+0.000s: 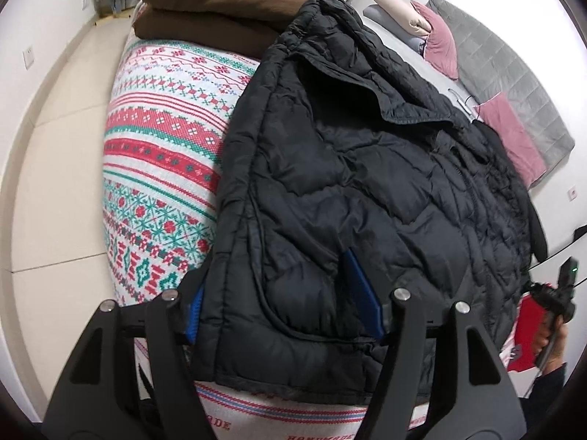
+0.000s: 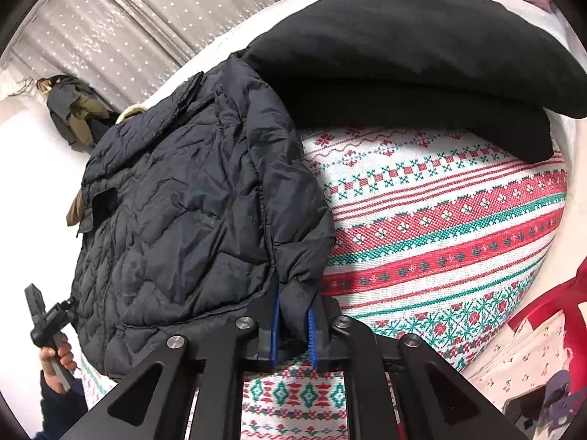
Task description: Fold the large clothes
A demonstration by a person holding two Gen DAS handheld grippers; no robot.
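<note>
A black quilted puffer jacket lies on a bed under a red, green and white patterned blanket. In the left wrist view my left gripper stands open and wide over the jacket's near left edge. Puffy fabric sits loosely between its blue pads. In the right wrist view my right gripper is shut on the jacket's sleeve end, bunched between the blue pads. The rest of the jacket spreads to the left.
A folded brown garment lies at the bed's far end, and a folded black garment lies beyond the sleeve. Pink pillows and a grey quilt lie to the right. Red and cherry-print cloth lies near my right hand. The pale floor runs along the left.
</note>
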